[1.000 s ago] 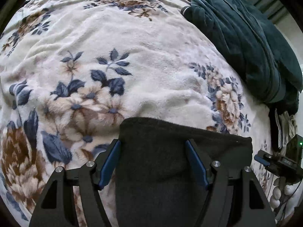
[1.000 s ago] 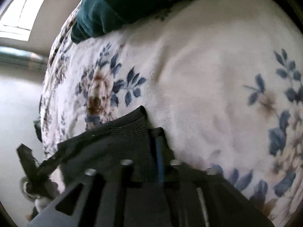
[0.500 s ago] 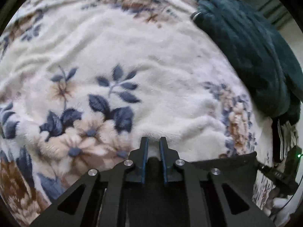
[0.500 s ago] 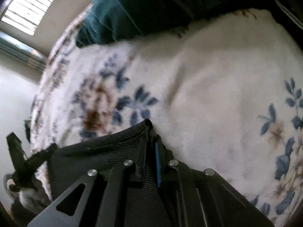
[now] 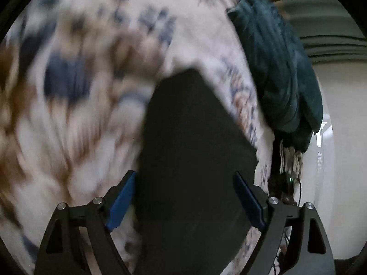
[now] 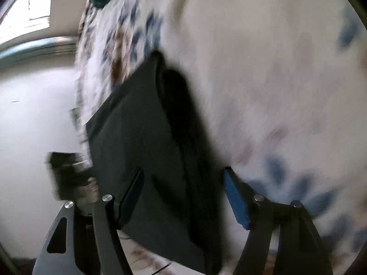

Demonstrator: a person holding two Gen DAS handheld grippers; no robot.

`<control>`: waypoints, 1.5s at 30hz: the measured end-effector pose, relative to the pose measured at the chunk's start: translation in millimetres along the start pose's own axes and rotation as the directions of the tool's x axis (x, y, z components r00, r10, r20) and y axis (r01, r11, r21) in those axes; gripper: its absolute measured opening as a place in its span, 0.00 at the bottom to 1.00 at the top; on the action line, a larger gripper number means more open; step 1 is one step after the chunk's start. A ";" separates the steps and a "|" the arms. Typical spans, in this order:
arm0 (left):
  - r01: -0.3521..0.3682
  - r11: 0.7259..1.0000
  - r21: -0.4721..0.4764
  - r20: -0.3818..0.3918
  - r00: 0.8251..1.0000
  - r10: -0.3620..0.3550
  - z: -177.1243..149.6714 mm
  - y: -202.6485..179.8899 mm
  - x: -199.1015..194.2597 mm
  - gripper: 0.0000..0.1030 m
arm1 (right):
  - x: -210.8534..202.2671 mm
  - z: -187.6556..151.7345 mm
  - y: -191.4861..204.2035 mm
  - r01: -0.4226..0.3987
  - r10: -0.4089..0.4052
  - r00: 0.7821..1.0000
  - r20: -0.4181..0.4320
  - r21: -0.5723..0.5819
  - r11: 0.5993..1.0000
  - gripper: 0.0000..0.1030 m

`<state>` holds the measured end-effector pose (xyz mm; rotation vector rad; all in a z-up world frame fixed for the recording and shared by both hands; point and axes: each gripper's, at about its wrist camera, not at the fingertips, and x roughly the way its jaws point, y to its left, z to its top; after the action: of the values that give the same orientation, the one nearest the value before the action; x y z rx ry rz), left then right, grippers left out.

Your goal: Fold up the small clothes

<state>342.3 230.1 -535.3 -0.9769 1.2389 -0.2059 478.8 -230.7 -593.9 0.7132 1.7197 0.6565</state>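
Both grippers just let go: left gripper [image 5: 184, 202] and right gripper [image 6: 183, 197] jaws now apart over the black garment [image 5: 195, 149] on floral blanket [image 5: 80, 91]; fold likely laid.

Both wrist views close over garment [image 5: 195, 160]

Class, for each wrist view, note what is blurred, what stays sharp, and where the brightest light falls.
Left wrist view: floral blanket smeared by motion; left tool and teal cloth sharper. Right wrist view: blanket and black garment blurred; right tool crisp; window glare upper left.
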 end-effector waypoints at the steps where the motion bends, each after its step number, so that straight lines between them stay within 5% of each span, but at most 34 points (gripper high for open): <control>1: 0.017 1.000 -0.002 -0.008 1.000 -0.017 -6.0 1.8 3.2 0.82 | 8.7 -2.3 -0.7 -0.056 0.056 0.998 -0.014 -0.002 0.998 0.70; 4: 0.052 0.998 0.019 -0.043 0.998 -0.051 -16.9 -0.4 12.9 0.82 | 31.6 -2.2 6.9 -0.204 0.202 0.976 -0.078 -0.022 0.979 0.70; 8: 0.049 0.997 0.052 -0.042 0.998 -0.047 -21.3 -11.1 25.7 0.80 | 60.6 3.1 21.8 -0.223 0.215 0.971 -0.108 -0.062 0.973 0.70; 10: 0.007 0.994 0.108 -0.013 1.000 -0.006 -21.0 -24.1 24.0 0.67 | 64.2 4.1 28.5 -0.224 0.217 0.972 -0.095 -0.071 0.972 0.56; 11: -0.021 0.991 0.135 0.005 1.000 0.020 -19.5 -29.0 20.6 0.46 | 66.4 2.9 33.4 -0.196 0.189 0.978 -0.086 -0.085 0.977 0.35; 12: -0.024 0.990 0.141 0.018 1.000 0.022 -17.6 -29.2 17.3 0.31 | 68.0 1.3 38.4 -0.172 0.165 0.984 -0.072 -0.097 0.980 0.25; 18: -0.018 0.982 0.188 0.054 0.999 0.007 -1.3 -46.9 -7.0 0.29 | 48.5 -14.1 64.6 -0.109 0.114 0.993 0.036 -0.125 0.986 0.20; 24: 0.000 0.974 0.225 0.082 0.996 -0.019 52.2 -70.1 -24.9 0.29 | 20.6 -6.9 104.1 -0.162 0.179 0.975 0.128 -0.135 0.977 0.20; 35: -0.077 0.946 0.314 0.101 0.994 0.048 222.2 -91.1 -0.9 0.30 | 20.5 120.5 182.3 -0.133 0.177 0.947 0.268 -0.172 0.976 0.20; 40: -0.155 0.962 0.223 0.004 0.987 0.158 262.1 -43.9 43.5 0.39 | 51.5 184.2 179.4 -0.036 0.065 0.967 0.245 -0.122 0.992 0.22; 42: -0.156 0.960 0.231 -0.003 0.987 0.161 260.7 -36.9 45.9 0.49 | 53.9 200.3 170.7 0.096 -0.075 0.967 0.243 -0.077 0.992 0.34; 45: -0.174 0.949 0.261 0.017 0.984 0.175 249.8 -39.3 34.2 0.52 | 32.8 198.1 158.2 0.199 -0.167 0.944 0.284 -0.087 0.976 0.51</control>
<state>583.6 313.2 -531.9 -0.6348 1.2602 -0.2274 684.7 -87.1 -545.5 0.5287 1.4583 0.4966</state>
